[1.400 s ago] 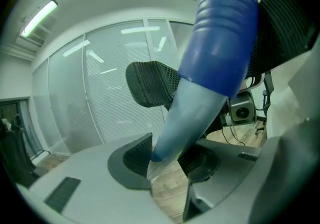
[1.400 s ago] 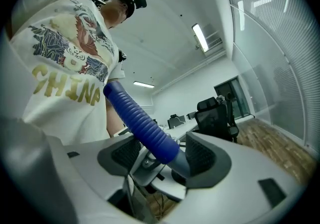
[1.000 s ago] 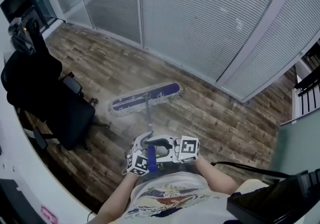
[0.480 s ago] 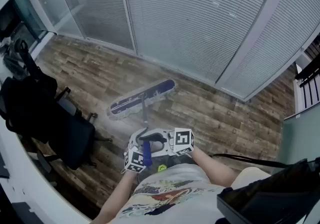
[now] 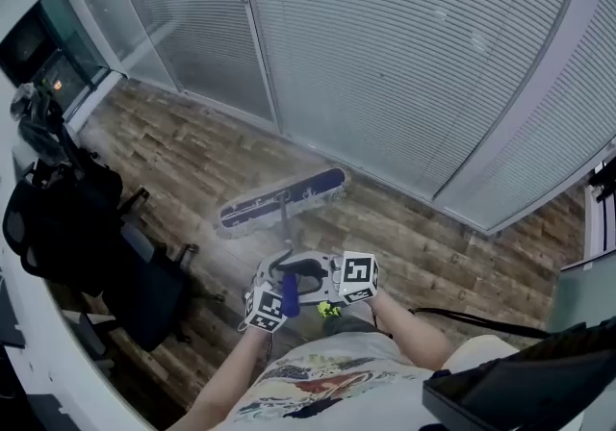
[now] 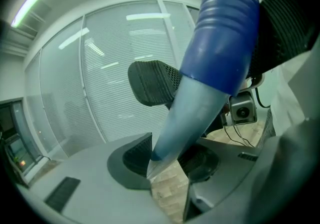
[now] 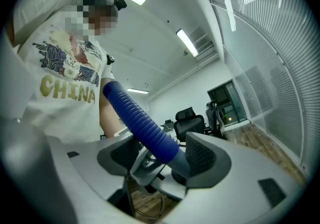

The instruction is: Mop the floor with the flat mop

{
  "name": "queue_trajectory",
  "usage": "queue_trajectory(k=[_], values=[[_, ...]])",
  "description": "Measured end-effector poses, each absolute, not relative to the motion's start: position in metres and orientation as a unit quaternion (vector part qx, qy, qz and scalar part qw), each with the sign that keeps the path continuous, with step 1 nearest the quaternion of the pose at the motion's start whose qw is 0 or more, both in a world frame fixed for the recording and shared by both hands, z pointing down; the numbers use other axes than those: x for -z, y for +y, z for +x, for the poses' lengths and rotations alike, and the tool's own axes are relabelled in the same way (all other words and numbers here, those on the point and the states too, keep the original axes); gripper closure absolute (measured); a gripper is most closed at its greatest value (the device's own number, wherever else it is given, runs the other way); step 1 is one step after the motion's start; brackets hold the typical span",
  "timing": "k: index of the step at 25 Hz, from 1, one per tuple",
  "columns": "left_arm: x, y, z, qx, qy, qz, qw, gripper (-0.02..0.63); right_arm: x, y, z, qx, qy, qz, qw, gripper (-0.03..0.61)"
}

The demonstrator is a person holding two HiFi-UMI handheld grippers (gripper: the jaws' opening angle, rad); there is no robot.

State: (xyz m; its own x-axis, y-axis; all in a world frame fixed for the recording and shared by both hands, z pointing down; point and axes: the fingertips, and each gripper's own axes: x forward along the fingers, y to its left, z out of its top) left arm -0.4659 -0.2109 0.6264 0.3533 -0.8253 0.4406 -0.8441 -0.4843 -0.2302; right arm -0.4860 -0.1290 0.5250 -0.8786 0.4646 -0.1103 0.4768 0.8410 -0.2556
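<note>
Flat mop handle clamped in left gripper and right gripper, side by side; head ahead on floor, forearms tucked close.

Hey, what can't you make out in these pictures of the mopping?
Mop head underside, head view: faces the floor.
Mop head, both gripper views: outside the frame.
Lit display, head view: too small to read.
Black cable, head view: right end hidden behind the dark object.
</note>
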Motion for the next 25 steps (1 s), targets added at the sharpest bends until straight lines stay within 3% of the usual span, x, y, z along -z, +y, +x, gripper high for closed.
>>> queue_trajectory(k=[25], values=[[-0.582,-0.327,-0.510,-0.235,-0.533,0.812,0.046,0.497,-0.482,-0.244,-0.526,0.130,0.955,0.264,0.028,0.311]])
